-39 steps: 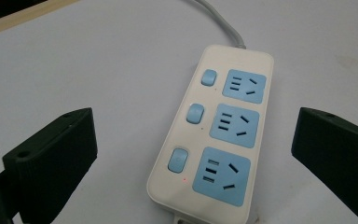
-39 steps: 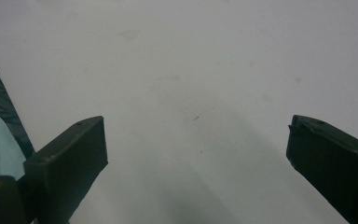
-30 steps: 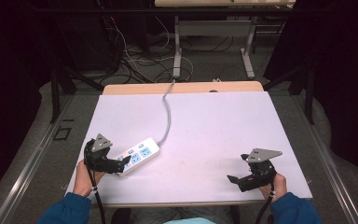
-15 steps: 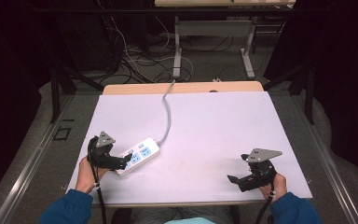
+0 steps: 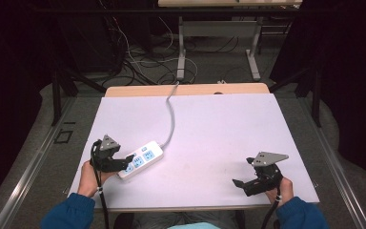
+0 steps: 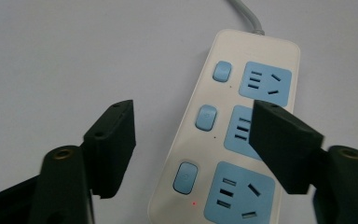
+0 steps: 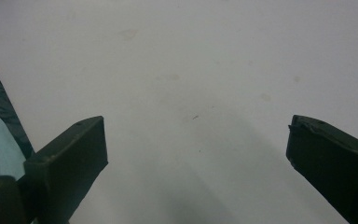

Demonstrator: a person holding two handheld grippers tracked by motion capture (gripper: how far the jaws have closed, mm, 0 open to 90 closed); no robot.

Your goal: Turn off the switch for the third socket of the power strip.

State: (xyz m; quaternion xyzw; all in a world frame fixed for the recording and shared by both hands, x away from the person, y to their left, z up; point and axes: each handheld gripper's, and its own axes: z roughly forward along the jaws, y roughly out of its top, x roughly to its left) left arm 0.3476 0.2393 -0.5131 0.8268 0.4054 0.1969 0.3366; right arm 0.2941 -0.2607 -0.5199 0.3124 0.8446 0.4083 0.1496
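Lying on the white table near its left front, a power strip sits angled, grey cord running off the far edge. Left gripper sits at its near end, jaws wide, straddling the strip without clamping. Left gripper view adds detail the high view lacks: 3 blue sockets, 3 blue switches, a small red light; the right jaw hides part of the middle socket, and the strip's near end is cut off. Right gripper rests at the front right, well apart, jaws wide over bare, faintly stained tabletop.
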